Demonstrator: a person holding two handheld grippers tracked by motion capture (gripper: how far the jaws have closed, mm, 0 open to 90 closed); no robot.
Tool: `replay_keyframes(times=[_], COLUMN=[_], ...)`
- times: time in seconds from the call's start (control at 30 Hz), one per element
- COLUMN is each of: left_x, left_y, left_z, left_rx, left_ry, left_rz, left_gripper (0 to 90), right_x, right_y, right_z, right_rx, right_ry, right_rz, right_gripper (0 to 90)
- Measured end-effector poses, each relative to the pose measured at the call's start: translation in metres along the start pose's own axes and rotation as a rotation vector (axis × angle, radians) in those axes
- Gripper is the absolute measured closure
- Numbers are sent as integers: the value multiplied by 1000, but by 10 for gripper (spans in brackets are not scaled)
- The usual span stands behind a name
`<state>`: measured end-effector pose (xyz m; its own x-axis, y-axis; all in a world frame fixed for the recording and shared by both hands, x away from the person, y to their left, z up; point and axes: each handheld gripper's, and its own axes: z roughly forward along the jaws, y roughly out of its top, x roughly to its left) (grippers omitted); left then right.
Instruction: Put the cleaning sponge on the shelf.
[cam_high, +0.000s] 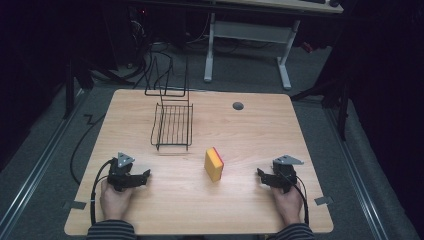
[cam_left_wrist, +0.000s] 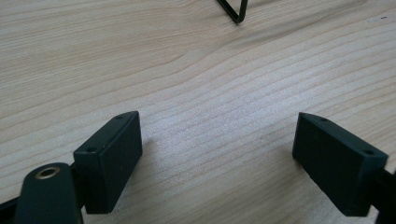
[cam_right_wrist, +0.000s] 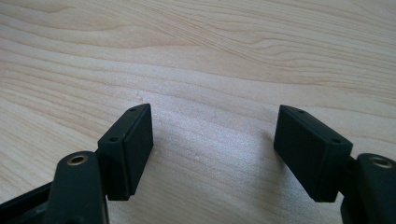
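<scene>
Count: one yellow rectangular sponge with a red scouring face (cam_high: 214, 164), one black wire dish rack (cam_high: 173, 125), two black two-jaw grippers, two hands.

Sponge stands on edge near desk centre, between the grippers and apart from both. Rack sits just behind and left of it, tall wire loops at its far end by the back edge. One rack wire corner shows at the top of the left gripper view (cam_left_wrist: 237, 14).

Surface: light wood-grain desk (cam_high: 250, 130), rounded corners, dark round grommet (cam_high: 238, 106) near the far edge. Room is dim: grey carpet floor, white-legged table (cam_high: 250, 35) behind, loose cables on the floor.

Left gripper (cam_high: 146, 174): held low over the near-left desk by the left hand (cam_high: 116, 199), pointing right toward the sponge, jaws wide apart, bare wood between them. Right gripper (cam_high: 260, 174): near-right, in the right hand (cam_high: 287, 201), pointing left, jaws likewise spread, nothing between. Striped sleeves at the bottom edge.
</scene>
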<state>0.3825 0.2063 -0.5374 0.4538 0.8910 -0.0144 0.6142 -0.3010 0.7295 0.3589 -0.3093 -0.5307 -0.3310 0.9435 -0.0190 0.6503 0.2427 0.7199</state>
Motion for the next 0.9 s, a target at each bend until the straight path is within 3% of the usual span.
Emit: replay_keyframes(times=[0.9], left_x=[-2], left_y=[1], left_z=[1], left_rx=[-4], left_ry=[5], left_rz=[-7], left_gripper=[177], right_x=[0], right_y=[0], right_z=[0], right_rx=[0], right_ry=[0], right_rz=[1], right_gripper=[283])
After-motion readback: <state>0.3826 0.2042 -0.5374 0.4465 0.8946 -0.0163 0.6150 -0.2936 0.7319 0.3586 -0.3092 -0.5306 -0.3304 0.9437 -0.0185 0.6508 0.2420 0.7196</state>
